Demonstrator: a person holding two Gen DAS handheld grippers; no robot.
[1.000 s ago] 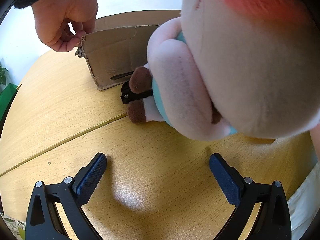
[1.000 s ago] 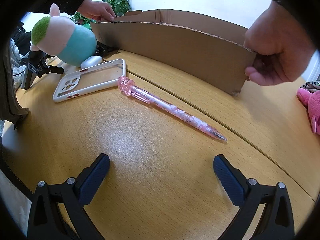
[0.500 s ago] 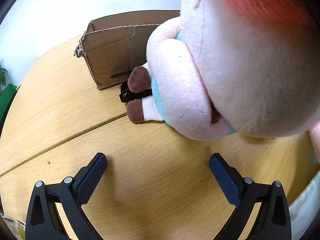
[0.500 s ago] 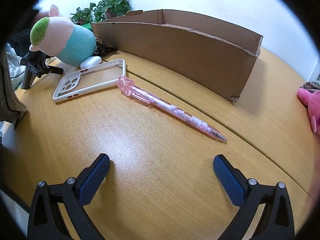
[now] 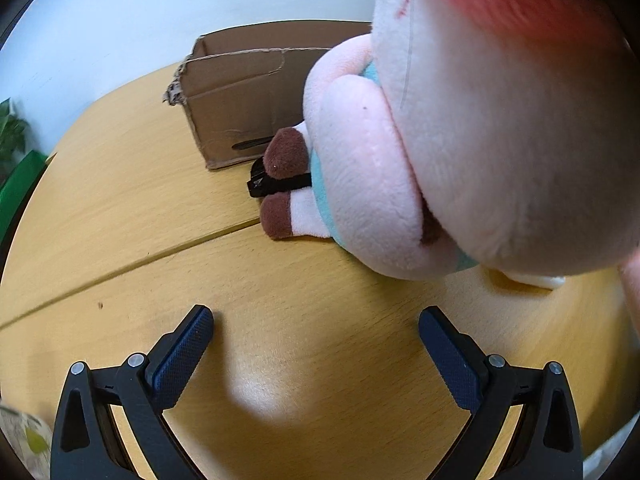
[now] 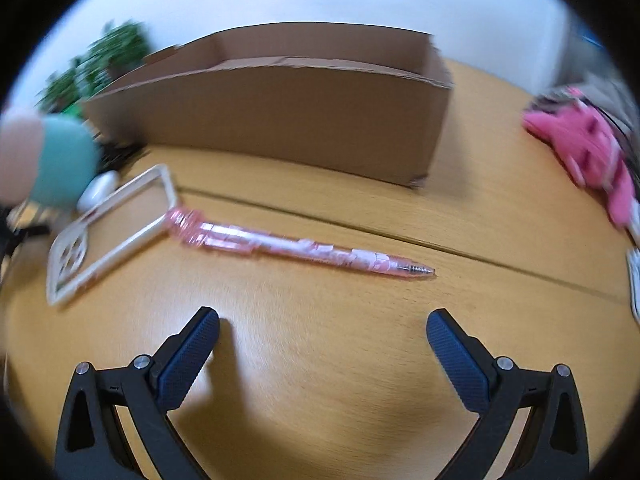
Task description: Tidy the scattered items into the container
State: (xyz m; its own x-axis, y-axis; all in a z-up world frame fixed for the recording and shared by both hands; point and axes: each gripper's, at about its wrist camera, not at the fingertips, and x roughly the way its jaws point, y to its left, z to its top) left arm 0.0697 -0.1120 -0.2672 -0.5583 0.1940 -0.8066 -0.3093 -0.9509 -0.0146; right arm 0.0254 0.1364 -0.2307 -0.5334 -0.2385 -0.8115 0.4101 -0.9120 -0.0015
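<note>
A low open cardboard box [image 6: 280, 108] stands at the back of the wooden table; its end shows in the left wrist view [image 5: 240, 96]. A pink pen [image 6: 304, 248] lies in front of my right gripper [image 6: 322, 336], which is open and empty just above the table. A white phone case [image 6: 108, 232] and a small white object [image 6: 98, 194] lie left of the pen. A pink plush toy in teal [image 5: 440, 140] fills the left wrist view, also seen blurred in the right wrist view [image 6: 48, 160]. My left gripper [image 5: 316, 332] is open and empty before it. A black clip [image 5: 272, 184] lies by its feet.
A pink cloth item [image 6: 588, 152] lies at the table's right edge, with a white object [image 6: 634, 280] near it. Green plants [image 6: 104, 56] stand behind the box on the left. A seam [image 5: 132, 260] runs across the tabletop.
The hands that held the box corners have gone from both views. My right gripper has swung and moved toward the pen, blurring the view. My left gripper has barely moved.
</note>
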